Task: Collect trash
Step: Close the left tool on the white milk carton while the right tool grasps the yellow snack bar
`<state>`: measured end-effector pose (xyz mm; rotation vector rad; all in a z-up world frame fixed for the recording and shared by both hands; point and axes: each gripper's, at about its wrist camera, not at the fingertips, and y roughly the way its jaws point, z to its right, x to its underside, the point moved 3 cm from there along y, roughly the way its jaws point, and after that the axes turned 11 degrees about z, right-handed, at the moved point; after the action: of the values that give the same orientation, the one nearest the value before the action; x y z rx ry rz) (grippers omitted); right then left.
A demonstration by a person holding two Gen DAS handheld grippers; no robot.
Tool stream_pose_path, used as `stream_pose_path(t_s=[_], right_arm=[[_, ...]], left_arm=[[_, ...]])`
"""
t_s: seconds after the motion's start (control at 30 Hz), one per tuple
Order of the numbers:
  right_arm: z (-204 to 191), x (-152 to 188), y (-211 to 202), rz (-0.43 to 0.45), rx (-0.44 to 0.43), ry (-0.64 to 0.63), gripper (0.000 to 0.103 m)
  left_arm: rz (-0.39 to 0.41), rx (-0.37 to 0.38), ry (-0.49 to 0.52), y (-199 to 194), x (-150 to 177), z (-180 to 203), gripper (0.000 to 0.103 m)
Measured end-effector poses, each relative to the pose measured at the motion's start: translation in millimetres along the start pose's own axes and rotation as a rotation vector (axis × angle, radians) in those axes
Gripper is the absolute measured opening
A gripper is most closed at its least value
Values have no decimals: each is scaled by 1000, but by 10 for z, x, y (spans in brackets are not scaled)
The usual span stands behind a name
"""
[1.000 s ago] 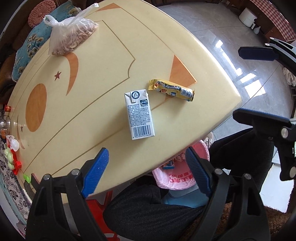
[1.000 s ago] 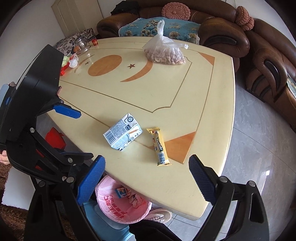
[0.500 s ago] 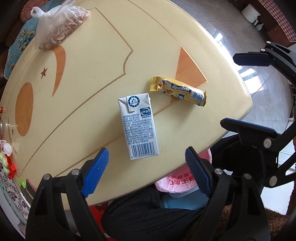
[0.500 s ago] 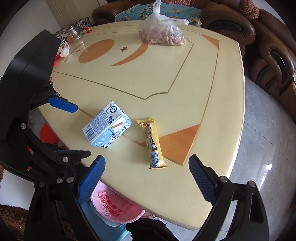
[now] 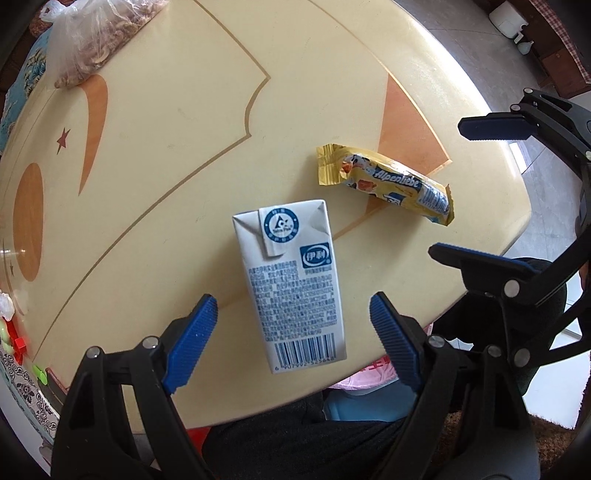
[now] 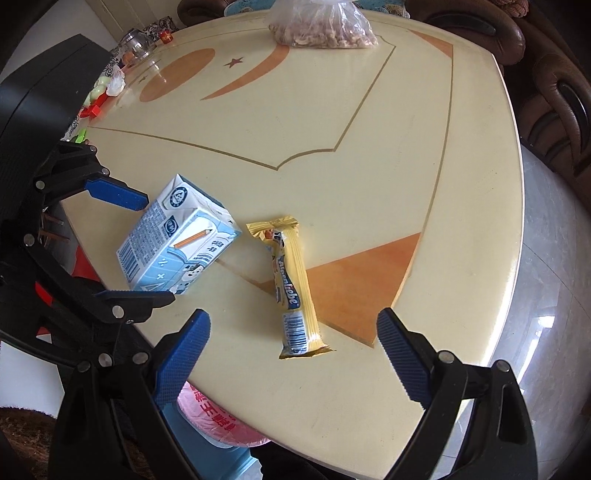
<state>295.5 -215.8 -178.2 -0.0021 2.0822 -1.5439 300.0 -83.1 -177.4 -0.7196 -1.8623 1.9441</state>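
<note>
A white and blue milk carton (image 5: 291, 277) lies flat near the table's front edge; it also shows in the right wrist view (image 6: 177, 236). A yellow candy wrapper (image 5: 384, 184) lies just right of it, also in the right wrist view (image 6: 293, 284). My left gripper (image 5: 291, 325) is open, with its jaws on either side of the carton's near end, not touching. My right gripper (image 6: 293, 343) is open just above the wrapper's near end. The left gripper also shows in the right wrist view (image 6: 136, 247) around the carton.
The cream table (image 6: 332, 122) holds a plastic bag of nuts (image 6: 321, 26) at the far side and small items (image 6: 107, 85) at the far left. A bin with a pink liner (image 6: 218, 417) stands under the front edge. Brown sofas (image 6: 554, 81) stand behind.
Both grippers have moved forward and down toward the table. The left one now straddles the carton's near end and the right one has closed in on the wrapper. Both stay open.
</note>
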Motion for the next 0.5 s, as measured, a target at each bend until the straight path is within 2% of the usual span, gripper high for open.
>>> stream_pose_path(t_s=[0.4,0.5], right_arm=[[96,28,328,-42,-4,-9,89],[94,31,381,-43,11,-29,82]], left_arm=[[-13,-32,44,234,4,-73,83],[-12,-33,50,271,-3,-78,82]])
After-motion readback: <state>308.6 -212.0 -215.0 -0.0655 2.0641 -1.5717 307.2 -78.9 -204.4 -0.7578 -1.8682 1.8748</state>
